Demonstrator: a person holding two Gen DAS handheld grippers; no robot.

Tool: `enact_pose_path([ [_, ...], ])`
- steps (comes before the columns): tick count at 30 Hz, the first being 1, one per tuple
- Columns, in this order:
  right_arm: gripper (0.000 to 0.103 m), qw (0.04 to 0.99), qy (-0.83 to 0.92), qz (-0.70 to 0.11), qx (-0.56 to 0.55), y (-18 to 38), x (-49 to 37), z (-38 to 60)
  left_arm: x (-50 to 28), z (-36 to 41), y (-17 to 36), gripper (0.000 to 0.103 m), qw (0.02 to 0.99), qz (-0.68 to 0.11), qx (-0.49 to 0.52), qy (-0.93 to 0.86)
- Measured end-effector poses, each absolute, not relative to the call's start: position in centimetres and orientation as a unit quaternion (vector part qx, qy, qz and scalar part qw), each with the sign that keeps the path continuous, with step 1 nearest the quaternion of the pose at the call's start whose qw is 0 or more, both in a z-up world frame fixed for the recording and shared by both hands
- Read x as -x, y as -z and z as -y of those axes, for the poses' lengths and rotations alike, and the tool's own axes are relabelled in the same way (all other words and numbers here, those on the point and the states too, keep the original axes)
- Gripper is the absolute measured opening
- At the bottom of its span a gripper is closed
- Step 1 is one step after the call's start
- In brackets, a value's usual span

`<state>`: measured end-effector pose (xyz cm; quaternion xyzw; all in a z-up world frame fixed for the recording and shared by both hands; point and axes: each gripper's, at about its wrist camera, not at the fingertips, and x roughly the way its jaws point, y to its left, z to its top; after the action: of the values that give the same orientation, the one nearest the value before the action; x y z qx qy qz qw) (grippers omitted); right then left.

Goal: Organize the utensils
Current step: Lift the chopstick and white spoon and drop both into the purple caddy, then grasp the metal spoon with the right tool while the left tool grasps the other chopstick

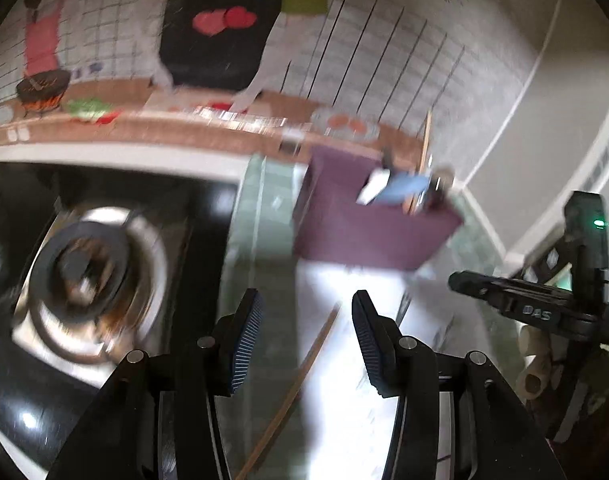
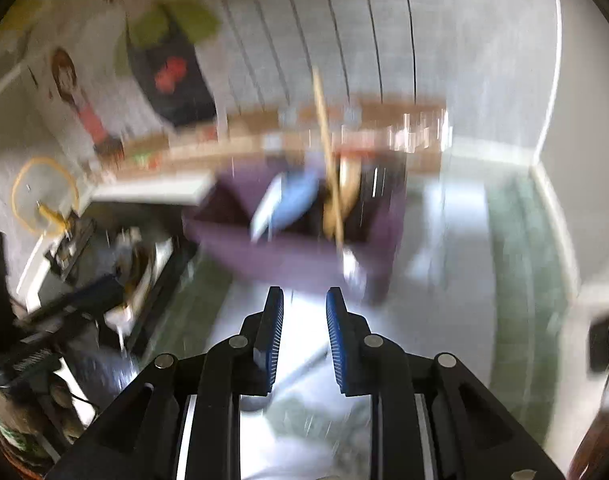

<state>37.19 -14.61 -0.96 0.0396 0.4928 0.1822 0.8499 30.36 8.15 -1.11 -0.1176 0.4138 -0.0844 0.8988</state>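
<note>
Nearest in the left wrist view, the left tongs (image 1: 306, 336) stand spread with nothing between the pads; below and between them a thin brown wooden chopstick (image 1: 300, 384) lies slantwise on the pale, glossy tabletop (image 1: 344, 420). In the right wrist view the right tongs (image 2: 304, 332) are parted by a narrower gap, also with nothing pinched, over the same bright surface. The right tongs show again at the right edge of the left view as a black body with a small green light.

Farther back stands a purple box-shaped utensil holder (image 1: 368, 232) with compartments. A light blue and white utensil (image 2: 282, 204) leans in one compartment, a wooden spoon (image 2: 346, 188) sits in another beside it, and a long wooden chopstick (image 2: 326, 148) rises out of the holder. To the left is a round steel gas burner (image 1: 88, 276) on a black hob. Behind everything a tiled wall carries cartoon cooking stickers (image 1: 220, 20). Both views are blurred.
</note>
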Motion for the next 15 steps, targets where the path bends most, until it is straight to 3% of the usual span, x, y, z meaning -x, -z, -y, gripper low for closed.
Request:
enact_pose_path([
  [6, 0.021, 0.819, -0.173, -0.542, -0.081, 7.1, -33.5, 13.0, -25.0, -9.0, 4.5, 0.048, 0.889, -0.443, 0.099, 0.062],
  [15, 0.026, 0.838, -0.147, -0.519, -0.085, 8.3, -30.6, 9.7, -21.7, -10.4, 5.6, 0.048, 0.888, -0.447, 0.106, 0.032],
])
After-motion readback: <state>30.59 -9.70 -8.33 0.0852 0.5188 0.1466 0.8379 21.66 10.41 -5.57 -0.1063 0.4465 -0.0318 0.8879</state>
